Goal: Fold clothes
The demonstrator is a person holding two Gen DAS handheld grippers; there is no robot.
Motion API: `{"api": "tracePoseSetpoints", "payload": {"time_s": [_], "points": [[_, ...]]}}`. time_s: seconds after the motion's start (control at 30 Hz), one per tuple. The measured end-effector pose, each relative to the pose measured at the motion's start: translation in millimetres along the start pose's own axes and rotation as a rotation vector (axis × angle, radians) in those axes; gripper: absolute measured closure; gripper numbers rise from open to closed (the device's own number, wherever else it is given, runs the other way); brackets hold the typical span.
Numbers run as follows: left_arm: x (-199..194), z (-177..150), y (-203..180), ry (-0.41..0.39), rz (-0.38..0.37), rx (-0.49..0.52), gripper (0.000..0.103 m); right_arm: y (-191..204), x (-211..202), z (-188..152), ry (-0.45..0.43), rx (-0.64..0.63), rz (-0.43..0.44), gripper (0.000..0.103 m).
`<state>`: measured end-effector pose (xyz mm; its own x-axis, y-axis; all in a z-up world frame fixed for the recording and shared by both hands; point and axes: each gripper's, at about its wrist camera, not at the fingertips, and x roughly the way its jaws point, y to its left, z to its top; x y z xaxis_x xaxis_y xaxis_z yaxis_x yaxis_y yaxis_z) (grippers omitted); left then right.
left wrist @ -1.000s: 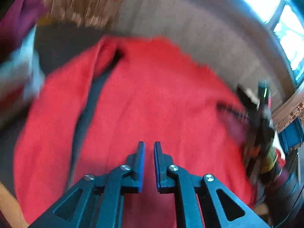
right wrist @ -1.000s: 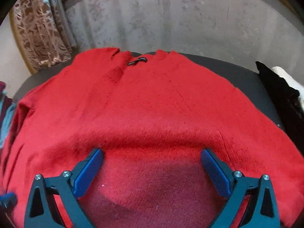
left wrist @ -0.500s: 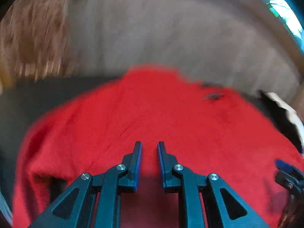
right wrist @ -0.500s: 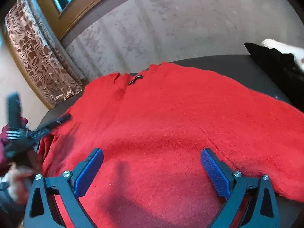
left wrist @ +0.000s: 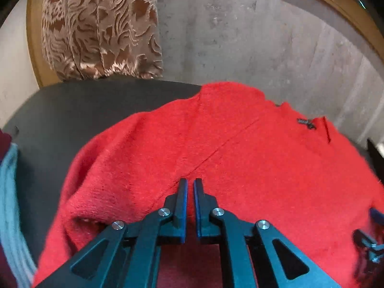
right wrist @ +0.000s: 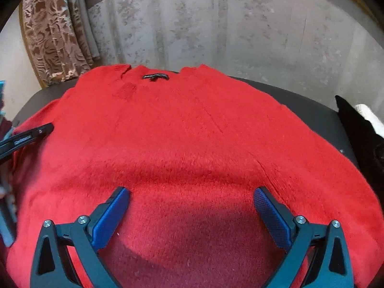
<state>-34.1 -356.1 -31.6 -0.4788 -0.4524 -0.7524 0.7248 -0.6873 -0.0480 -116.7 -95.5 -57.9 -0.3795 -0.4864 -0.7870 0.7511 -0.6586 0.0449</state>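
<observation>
A fuzzy red sweater lies spread flat on a dark table, collar and black neck label at the far side. My right gripper is open wide and empty, hovering over the sweater's lower middle. My left gripper has its jaws nearly together with a narrow gap and nothing between them, over the sweater's left shoulder and sleeve area. The left gripper's finger shows in the right wrist view at the sweater's left edge. The right gripper shows at the left wrist view's right edge.
A teal and maroon pile of clothes lies at the table's left. A black and white garment lies at the right. A brown patterned curtain and a grey concrete wall stand behind the table.
My left gripper swung fast from the right side of the sweater to its left shoulder and now holds steady. My right gripper shifted back to face the collar straight on, still open.
</observation>
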Motion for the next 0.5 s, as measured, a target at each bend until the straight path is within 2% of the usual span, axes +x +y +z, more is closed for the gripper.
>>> {"api": "tracePoseSetpoints", "payload": {"time_s": [0.07, 0.13, 0.27, 0.37, 0.43, 0.5], "points": [[-5, -6, 3, -0.004, 0.026, 0.023, 0.097, 1, -8, -9, 0.002, 0.0, 0.012, 0.0], [-2, 1, 7, -0.001, 0.013, 0.026, 0.097, 4, -16, -20, -0.006, -0.008, 0.021, 0.0], [-2, 8, -6, 0.003, 0.064, 0.133, 0.098, 6, -21, -32, -0.013, 0.004, 0.012, 0.0], [-26, 3, -11, -0.035, 0.07, 0.146, 0.093, 7, -20, -30, -0.013, 0.005, 0.015, 0.0], [-55, -11, -18, -0.092, -0.02, 0.112, 0.09, 5, -19, -27, -0.02, 0.023, 0.043, 0.0], [-83, -35, -32, -0.11, -0.128, 0.105, 0.088, 0, -21, -28, -0.028, 0.044, 0.072, 0.0]]}}
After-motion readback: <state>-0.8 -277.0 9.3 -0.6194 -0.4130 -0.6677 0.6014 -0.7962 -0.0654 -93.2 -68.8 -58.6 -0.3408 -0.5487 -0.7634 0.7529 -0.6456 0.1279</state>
